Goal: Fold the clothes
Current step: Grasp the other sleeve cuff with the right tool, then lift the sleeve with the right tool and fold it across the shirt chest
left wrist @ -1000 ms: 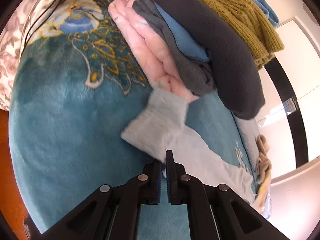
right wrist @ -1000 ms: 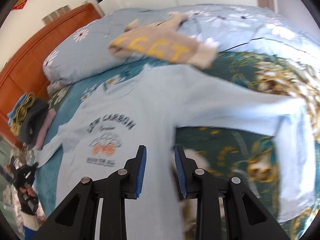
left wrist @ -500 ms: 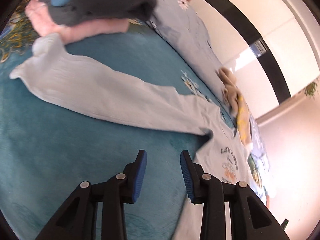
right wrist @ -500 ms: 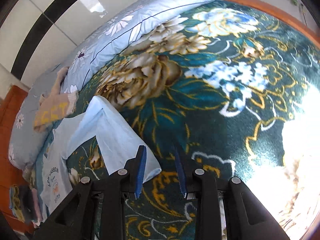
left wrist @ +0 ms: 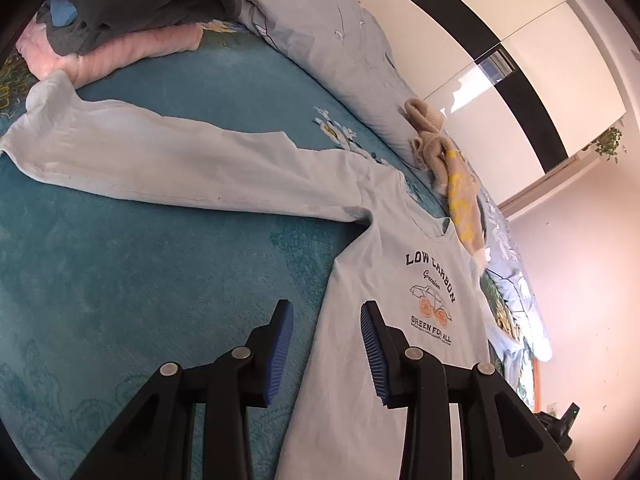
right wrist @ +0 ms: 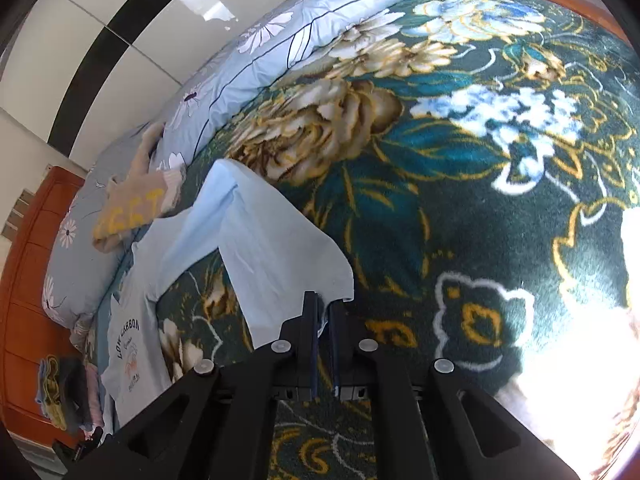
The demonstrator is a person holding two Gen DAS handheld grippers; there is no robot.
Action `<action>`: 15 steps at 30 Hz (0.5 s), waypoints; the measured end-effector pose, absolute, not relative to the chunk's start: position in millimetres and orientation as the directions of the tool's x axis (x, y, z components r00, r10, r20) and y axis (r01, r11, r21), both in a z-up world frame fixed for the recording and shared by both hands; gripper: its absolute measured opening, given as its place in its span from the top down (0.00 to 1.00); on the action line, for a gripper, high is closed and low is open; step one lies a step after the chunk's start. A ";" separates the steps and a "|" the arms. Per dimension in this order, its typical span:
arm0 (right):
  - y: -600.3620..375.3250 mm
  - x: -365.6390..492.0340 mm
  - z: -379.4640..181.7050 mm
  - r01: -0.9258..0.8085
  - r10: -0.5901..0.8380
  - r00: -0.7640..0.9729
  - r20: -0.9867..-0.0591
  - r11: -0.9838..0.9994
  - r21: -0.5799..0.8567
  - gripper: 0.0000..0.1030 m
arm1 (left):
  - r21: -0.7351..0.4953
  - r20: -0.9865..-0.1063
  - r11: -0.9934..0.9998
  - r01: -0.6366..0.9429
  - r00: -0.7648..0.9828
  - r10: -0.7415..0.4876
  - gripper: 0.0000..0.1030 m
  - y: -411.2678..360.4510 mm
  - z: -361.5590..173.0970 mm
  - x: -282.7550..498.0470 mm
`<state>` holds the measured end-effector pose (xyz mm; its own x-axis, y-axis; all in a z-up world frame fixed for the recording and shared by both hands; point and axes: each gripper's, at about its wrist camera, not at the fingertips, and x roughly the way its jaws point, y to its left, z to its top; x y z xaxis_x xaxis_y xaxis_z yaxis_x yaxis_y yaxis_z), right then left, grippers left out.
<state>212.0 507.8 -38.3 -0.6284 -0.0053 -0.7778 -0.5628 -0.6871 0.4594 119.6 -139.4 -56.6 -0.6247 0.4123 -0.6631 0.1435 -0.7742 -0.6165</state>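
pale blue shirt spread on the bed, one cuff pinched

left wrist view: the left gripper [left wrist: 326,344] hovers part open and empty over the pale blue long-sleeved shirt [left wrist: 384,280], which lies flat on the teal blanket [left wrist: 120,260], one sleeve reaching toward the stack of folded clothes [left wrist: 120,12]. right wrist view: the right gripper [right wrist: 323,312] has just closed, its jaws pinching the cuff edge of the shirt's other sleeve [right wrist: 272,248] on the floral blanket.
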 end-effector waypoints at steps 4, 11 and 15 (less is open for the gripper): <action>549.6 196.6 -8.5 -0.600 0.162 -0.618 -0.770 -0.730 0.328 0.96 | -0.604 -0.666 -0.785 0.137 -0.628 0.403 0.62 -133.3 -52.3 120.7; 603.3 164.5 -24.3 -0.629 0.167 -0.576 -0.800 -0.715 0.305 0.96 | -0.596 -0.683 -0.789 0.147 -0.610 0.402 0.62 -126.4 -54.6 123.2; 611.8 169.0 -34.6 -0.647 0.136 -0.573 -0.808 -0.680 0.344 0.92 | -0.588 -0.685 -0.796 0.145 -0.613 0.394 0.60 -124.8 -52.2 123.8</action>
<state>169.0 611.8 -34.6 -0.5726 0.1357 -0.8085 -0.6470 -0.6804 0.3441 123.8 -124.8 -52.2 -0.6129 0.3939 -0.6849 0.1451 -0.7960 -0.5876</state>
